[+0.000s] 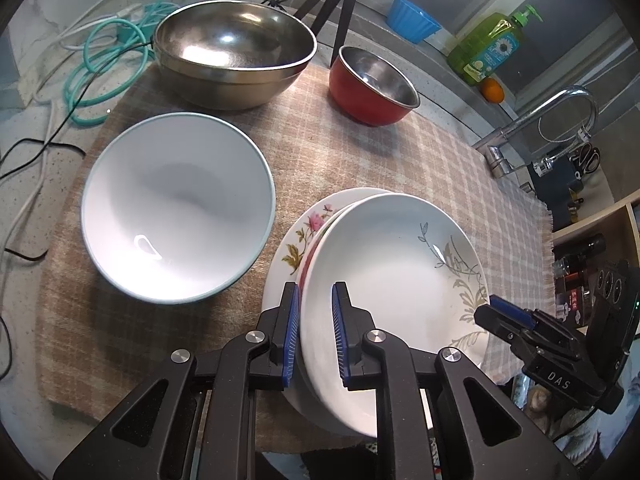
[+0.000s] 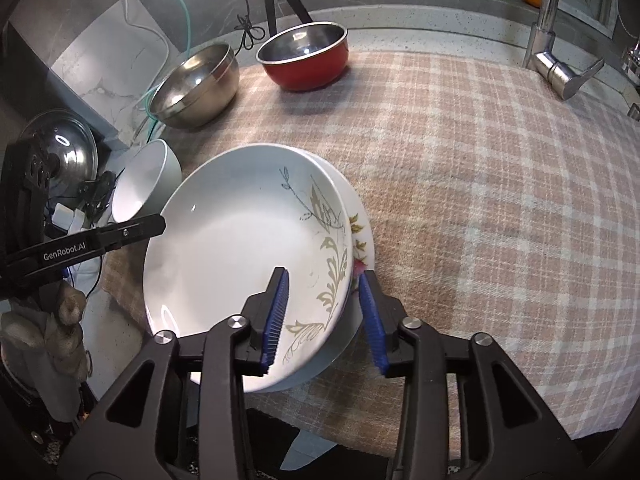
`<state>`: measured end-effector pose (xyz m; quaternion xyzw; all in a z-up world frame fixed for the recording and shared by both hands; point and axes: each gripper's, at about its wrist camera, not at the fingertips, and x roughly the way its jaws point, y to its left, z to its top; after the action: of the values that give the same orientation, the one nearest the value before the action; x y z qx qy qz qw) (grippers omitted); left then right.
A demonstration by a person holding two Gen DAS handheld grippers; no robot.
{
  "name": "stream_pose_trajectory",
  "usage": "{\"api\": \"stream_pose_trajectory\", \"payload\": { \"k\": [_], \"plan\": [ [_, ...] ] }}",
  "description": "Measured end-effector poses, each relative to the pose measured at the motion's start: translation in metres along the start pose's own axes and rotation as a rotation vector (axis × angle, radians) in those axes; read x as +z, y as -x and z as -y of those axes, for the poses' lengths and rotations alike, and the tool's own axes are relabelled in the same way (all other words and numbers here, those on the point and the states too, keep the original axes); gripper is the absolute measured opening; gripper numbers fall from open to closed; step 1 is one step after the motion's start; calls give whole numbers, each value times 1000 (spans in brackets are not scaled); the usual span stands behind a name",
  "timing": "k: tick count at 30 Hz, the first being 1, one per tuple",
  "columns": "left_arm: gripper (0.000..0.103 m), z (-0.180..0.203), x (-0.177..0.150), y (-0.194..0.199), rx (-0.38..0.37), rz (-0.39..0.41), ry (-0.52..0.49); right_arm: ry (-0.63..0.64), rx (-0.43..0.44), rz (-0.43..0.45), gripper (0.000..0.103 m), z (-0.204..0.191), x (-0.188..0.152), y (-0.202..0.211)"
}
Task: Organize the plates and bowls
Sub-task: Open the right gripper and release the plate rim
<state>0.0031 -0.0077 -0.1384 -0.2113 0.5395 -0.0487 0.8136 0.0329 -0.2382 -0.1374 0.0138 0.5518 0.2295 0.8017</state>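
Covering the speckled counter (image 2: pixel 400 40), a plaid cloth (image 2: pixel 460 160) bears bowls.

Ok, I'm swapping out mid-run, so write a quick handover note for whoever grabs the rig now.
Left gripper: jaws closed on the near-left rim of the white leaf-patterned plate.
Right gripper: jaws open, straddling its right rim.
That plate sits tilted on the flower-patterned plate.
Done: plates stacked.
Left: white bowl, steel bowl and red bowl stand separately on the checked cloth.
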Motion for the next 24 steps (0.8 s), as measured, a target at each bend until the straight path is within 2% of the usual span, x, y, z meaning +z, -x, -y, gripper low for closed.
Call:
{"api": "stream_pose_trajectory", "payload": {
  "k": [3, 5, 7, 10, 13, 24],
  "plan": [
    [15, 0, 1, 6, -9, 9, 0, -15, 7, 20, 41, 3, 4, 6],
    [15, -1, 3, 11, -20, 17, 2, -25, 8, 34, 54, 4, 6, 9],
    [15, -2, 5, 16, -28, 24, -1, -36, 12, 51, 56, 5, 9, 13],
    [28, -5, 9, 25, -43, 36, -7, -50, 27, 70, 57, 5, 16, 19],
    [30, -10, 15, 35, -36, 61, -6, -62, 34, 95, 66, 6, 26, 26],
    [30, -50, 53, 65, -15, 163, 50, -37, 100, 136, 66, -20, 59, 34]
  ]
}}
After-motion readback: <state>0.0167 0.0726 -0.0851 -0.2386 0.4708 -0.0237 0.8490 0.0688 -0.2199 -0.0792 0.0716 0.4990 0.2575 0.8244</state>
